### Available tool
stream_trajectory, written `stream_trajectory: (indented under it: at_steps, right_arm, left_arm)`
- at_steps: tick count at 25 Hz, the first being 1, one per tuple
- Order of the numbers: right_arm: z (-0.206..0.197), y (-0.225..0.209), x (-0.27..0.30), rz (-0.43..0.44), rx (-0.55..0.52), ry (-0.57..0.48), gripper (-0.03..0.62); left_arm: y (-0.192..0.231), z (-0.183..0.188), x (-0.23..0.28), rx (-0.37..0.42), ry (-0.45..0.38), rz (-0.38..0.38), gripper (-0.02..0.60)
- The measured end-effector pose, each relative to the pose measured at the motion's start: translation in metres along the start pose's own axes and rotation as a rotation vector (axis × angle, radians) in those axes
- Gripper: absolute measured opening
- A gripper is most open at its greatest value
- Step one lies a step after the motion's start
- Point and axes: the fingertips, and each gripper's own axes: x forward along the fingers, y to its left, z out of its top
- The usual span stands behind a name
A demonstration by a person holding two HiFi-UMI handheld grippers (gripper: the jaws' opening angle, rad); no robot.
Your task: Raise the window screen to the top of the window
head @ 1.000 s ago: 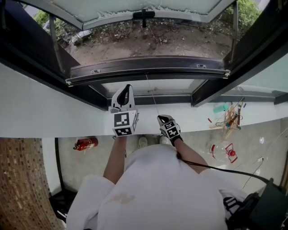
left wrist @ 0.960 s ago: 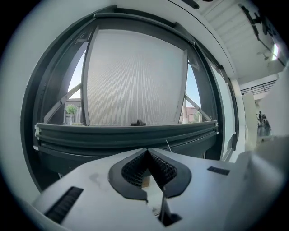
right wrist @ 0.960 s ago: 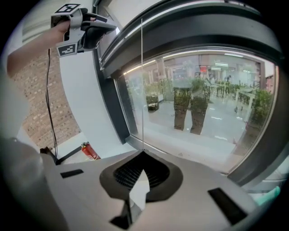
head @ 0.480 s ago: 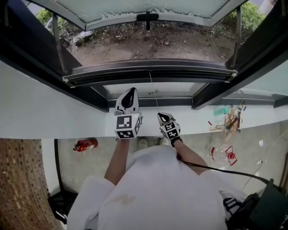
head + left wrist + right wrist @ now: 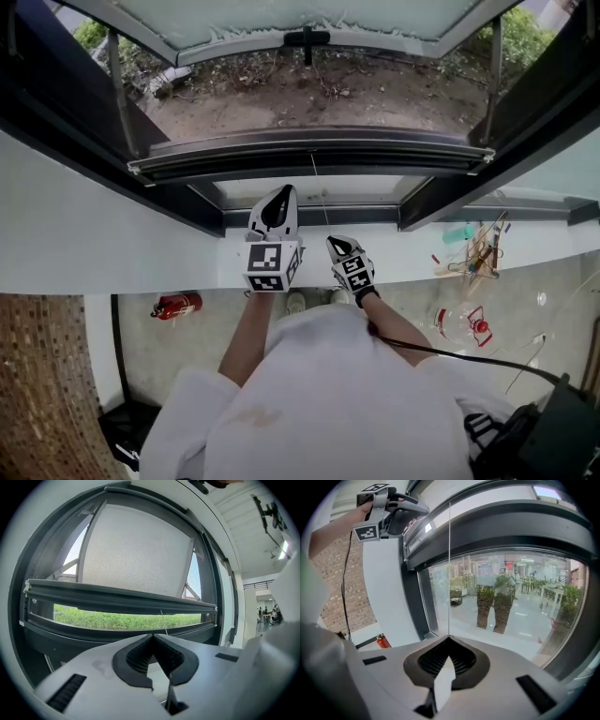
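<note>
Since a moment ago our left gripper (image 5: 281,197) has slid sideways toward the cord (image 5: 319,197) and now sits just beside our right gripper (image 5: 336,246), which has hardly shifted. Both are over the white sill (image 5: 112,244). We keep the left gripper's jaws pressed together with nothing between them; the cord passes just to their right, close to the tips but not in them. Our right gripper's jaws are closed on the cord, which runs straight up from their tips to the screen's bar (image 5: 309,150). Seen from the right gripper, the left one is higher and off to the left, near the window frame. The screen (image 5: 136,550) hangs ahead of and above the left gripper. Its dark bar lies across the window a little above the jaw tips, and a strip of grass (image 5: 117,620) shows under it. The screen has not yet reached the top of the window. Far below and to the left of the left gripper, a red extinguisher (image 5: 176,302) lies on the floor.
</note>
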Motion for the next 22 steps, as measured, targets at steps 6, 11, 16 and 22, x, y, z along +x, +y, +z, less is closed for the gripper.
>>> stream_trajectory:
  at_steps: [6, 11, 16, 22]
  right_arm:
    - [0.005, -0.004, 0.003, 0.005, 0.022, -0.005, 0.002]
    - [0.008, -0.006, 0.007, 0.004, 0.022, -0.003, 0.002]
    - [0.014, -0.007, 0.012, 0.009, 0.027, -0.011, 0.002]
    - [0.025, -0.011, 0.019, 0.007, 0.043, -0.041, 0.002]
  left_arm:
    - [-0.001, 0.006, 0.005, -0.006, -0.01, -0.013, 0.002]
    - [0.0, 0.008, 0.008, -0.003, -0.015, -0.018, 0.003]
    - [0.003, 0.008, 0.011, 0.001, -0.014, -0.016, 0.003]
    - [0.006, 0.0, 0.016, 0.007, 0.003, -0.02, 0.003]
